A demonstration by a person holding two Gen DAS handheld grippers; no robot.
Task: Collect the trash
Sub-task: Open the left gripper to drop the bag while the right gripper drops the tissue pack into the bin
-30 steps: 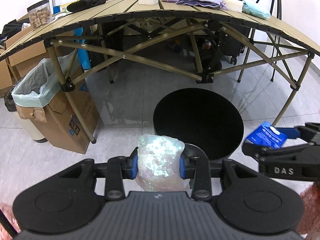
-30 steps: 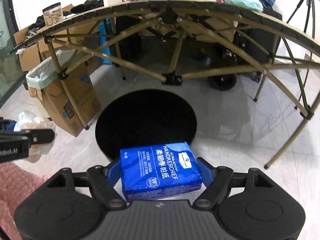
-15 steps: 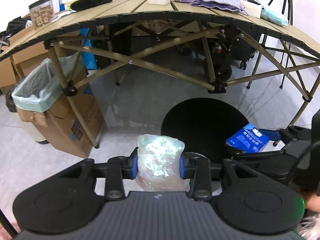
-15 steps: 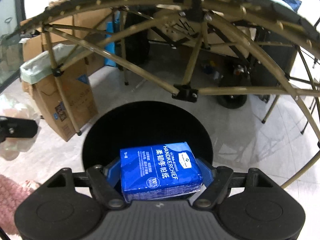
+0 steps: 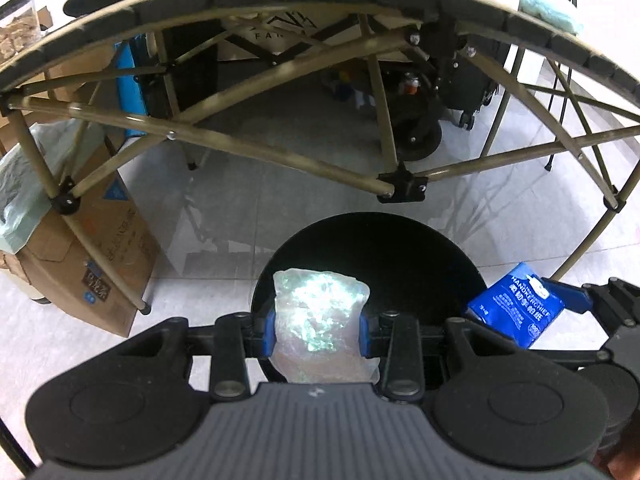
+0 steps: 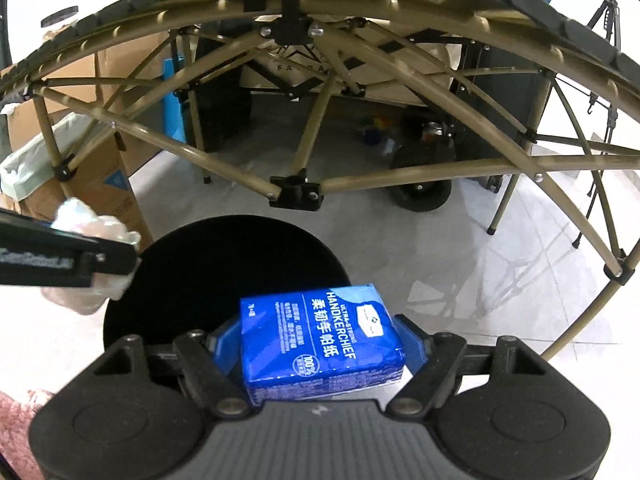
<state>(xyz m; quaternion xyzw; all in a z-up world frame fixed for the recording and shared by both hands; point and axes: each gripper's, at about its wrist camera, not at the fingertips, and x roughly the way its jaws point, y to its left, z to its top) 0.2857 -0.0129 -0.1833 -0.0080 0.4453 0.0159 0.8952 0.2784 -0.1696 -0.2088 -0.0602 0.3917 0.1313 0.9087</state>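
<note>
Currently the left gripper (image 5: 318,330) holds a crumpled wad of plastic wrap (image 5: 320,320) between its two blue pads. Its jaws have just been opening slightly, yet the pads still press on both sides of the wad. The right gripper (image 6: 322,354) stands fairly wide and clamps a tissue pack (image 6: 320,340) across its width, one pad on each long edge.

Handling, as a judgement: the wad looks very light, soft and springy. It gives under pressure and may cling to a pad on release. Grip it across the thick middle, not by a loose edge, which would tear or slide. The tissue pack looks light and squashy, with a slick film skin. Hold it across the flat sides, as now, so that it cannot twist out.

Appearance: the wad is translucent, with a pearly green and pink sheen and many creases. The pack is a deep blue block with white print that includes the word HANDKERCHIEF.

Position: both items hang over the trash bin (image 5: 400,256), a round black container that stands on the pale tiled floor (image 5: 248,216). The wad is above the near left part of the opening; the pack is at the right rim. Beyond the bin stands a folding table (image 5: 280,12). At far left is a cardboard box (image 5: 100,256) lined with a pale green bag.
</note>
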